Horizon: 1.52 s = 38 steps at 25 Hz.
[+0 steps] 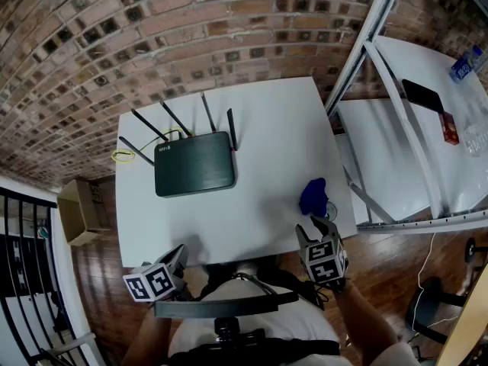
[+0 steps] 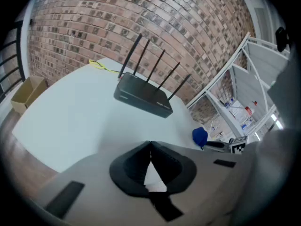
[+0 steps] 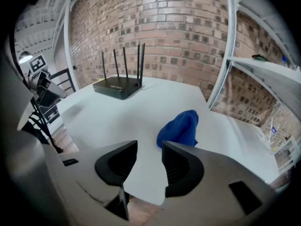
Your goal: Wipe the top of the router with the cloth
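A black router (image 1: 194, 163) with several thin antennas lies on the white table (image 1: 267, 128), towards its far left; it also shows as the router (image 2: 143, 96) and the router (image 3: 116, 85). A crumpled blue cloth (image 1: 313, 195) lies near the table's right front corner, seen too as the cloth (image 3: 179, 128) and the cloth (image 2: 200, 136). My right gripper (image 1: 319, 227) hangs just before the cloth, apart from it, open with nothing between its fingers (image 3: 181, 166). My left gripper (image 1: 180, 257) hovers at the table's front left edge, shut and empty.
A yellow cable (image 1: 123, 155) lies left of the router. A cardboard box (image 1: 79, 210) stands on the wooden floor at left. White metal shelving (image 1: 427, 151) stands right of the table and carries a phone (image 1: 424, 95) and a bottle (image 1: 464, 64). A brick wall (image 1: 152, 29) runs behind.
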{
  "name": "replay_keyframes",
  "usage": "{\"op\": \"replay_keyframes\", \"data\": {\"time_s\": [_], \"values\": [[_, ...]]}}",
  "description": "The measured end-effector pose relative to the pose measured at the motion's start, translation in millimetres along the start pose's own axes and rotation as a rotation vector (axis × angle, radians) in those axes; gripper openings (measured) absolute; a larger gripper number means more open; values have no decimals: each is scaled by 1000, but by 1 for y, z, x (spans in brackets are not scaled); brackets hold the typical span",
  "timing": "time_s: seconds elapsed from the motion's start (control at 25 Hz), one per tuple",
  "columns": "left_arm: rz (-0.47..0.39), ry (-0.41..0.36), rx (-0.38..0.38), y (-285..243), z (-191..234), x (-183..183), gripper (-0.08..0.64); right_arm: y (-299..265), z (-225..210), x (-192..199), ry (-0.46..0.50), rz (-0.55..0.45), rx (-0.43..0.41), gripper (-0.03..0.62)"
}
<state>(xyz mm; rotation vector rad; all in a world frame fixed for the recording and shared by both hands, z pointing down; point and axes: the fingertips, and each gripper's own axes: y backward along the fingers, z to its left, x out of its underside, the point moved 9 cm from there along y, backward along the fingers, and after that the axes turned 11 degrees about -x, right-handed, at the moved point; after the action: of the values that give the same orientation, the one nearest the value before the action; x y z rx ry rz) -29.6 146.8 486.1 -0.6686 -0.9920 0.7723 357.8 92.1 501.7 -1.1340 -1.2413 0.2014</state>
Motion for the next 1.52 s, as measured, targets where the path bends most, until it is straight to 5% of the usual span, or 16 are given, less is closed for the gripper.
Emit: {"op": "replay_keyframes", "data": {"time_s": [0.24,0.48,0.6,0.76,1.2,1.52], "values": [[-79,5,63,1,-62,-11,31,7,-44,-13,-44,-143,164,314],[-102,-10,41,2,-84,-14,31,-24,-75,-6,-174,-78,170,325],[-112,-37,18,12,-84,-12,31,-38,-80,2,-207,-34,157,276],[-151,-106,-17,19,-66,-20,31,-46,-75,0,-218,-11,170,248],[-132,-143,101,11,11,-97,31,-53,-32,-50,-245,23,290,167],[-110,-178,192,7,88,-159,31,-97,83,-164,-134,-112,113,166]]}}
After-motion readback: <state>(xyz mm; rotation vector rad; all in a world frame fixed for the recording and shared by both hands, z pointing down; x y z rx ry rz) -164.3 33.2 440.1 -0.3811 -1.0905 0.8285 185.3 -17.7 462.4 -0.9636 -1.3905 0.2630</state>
